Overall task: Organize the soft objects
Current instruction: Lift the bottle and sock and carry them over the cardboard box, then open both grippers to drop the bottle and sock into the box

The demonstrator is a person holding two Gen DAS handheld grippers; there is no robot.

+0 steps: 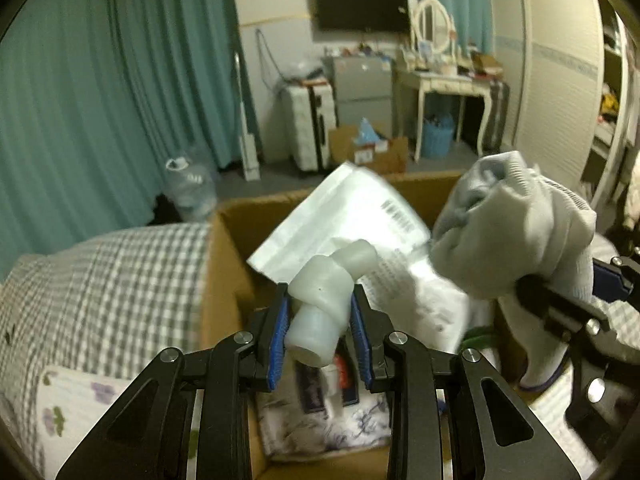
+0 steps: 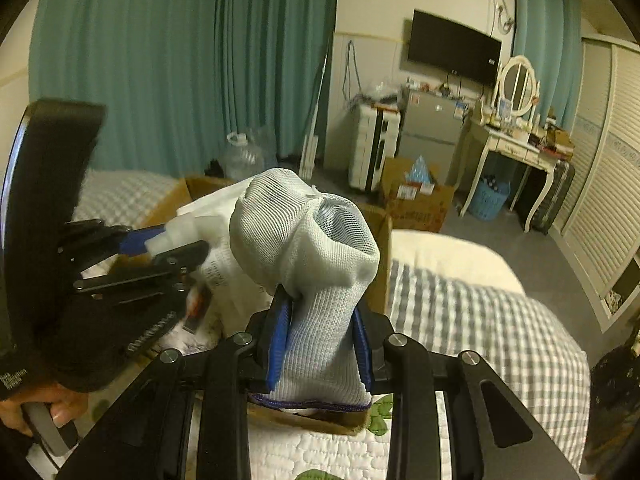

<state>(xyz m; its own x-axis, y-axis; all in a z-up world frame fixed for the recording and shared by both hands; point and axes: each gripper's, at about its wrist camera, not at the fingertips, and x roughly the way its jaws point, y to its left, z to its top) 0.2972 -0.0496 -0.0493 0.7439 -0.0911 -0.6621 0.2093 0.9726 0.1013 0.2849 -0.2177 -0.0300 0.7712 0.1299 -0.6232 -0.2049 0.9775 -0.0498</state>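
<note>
My left gripper (image 1: 319, 312) is shut on a white soft plastic elbow piece (image 1: 324, 300) and holds it over an open cardboard box (image 1: 224, 280) on the bed. It also shows in the right wrist view (image 2: 176, 236). My right gripper (image 2: 322, 320) is shut on a bunched white knit glove (image 2: 312, 248), held above the box's right side; the glove shows in the left wrist view (image 1: 516, 236). A white plastic pouch with printed text (image 1: 352, 220) stands tilted in the box. A floral cloth (image 1: 328, 428) and small packets lie on the box floor.
The box sits on a bed with a grey checked cover (image 2: 480, 320) and a floral quilt (image 1: 72, 404). Beyond are teal curtains (image 1: 100, 80), a water jug (image 1: 188, 188), a suitcase (image 1: 308, 120), another cardboard box (image 1: 372, 148), a dressing table (image 1: 444, 80) and a wardrobe (image 2: 608, 160).
</note>
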